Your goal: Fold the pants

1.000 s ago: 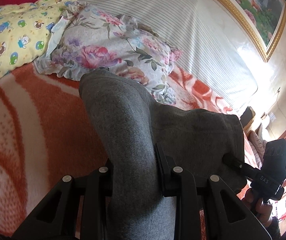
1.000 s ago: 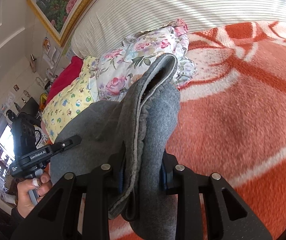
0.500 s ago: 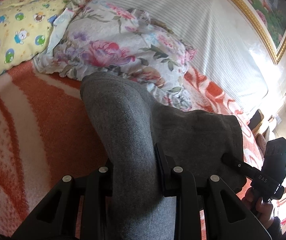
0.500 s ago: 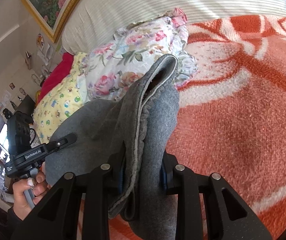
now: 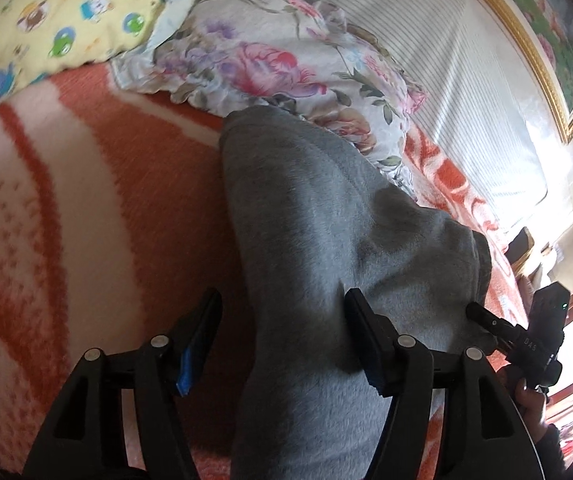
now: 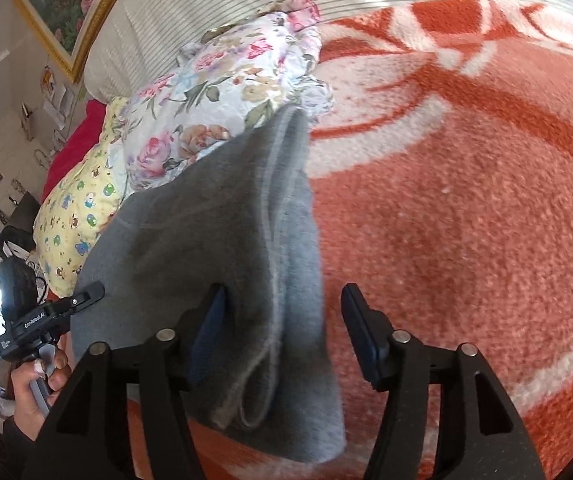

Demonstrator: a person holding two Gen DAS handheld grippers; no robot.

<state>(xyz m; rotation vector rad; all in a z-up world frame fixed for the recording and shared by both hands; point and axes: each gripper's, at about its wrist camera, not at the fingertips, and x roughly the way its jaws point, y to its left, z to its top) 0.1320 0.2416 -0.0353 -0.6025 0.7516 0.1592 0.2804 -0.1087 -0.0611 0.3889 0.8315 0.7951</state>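
Observation:
The grey pants (image 5: 326, 240) lie folded on the orange and white blanket (image 5: 86, 200), reaching up to the floral pillow. My left gripper (image 5: 282, 320) is open, its jaws spread either side of the near end of the pants. In the right wrist view the grey pants (image 6: 226, 248) show a seamed edge running away from me. My right gripper (image 6: 282, 316) is open too, with the fabric lying between the spread jaws, nearer the left one. Each gripper also shows at the edge of the other's view, the right gripper (image 5: 482, 316) and the left gripper (image 6: 86, 296).
A floral pillow (image 5: 278, 52) and a yellow cartoon-print pillow (image 5: 58, 12) lie at the head of the bed. A striped headboard (image 5: 466, 80) and a gold-framed picture (image 5: 558, 40) stand behind. The blanket (image 6: 466, 220) stretches to the right of the pants.
Both grippers were shut on the grey pants and have opened. The pants have dropped and now lie flatter on the blanket. Both cameras sit lower and closer to the bed.

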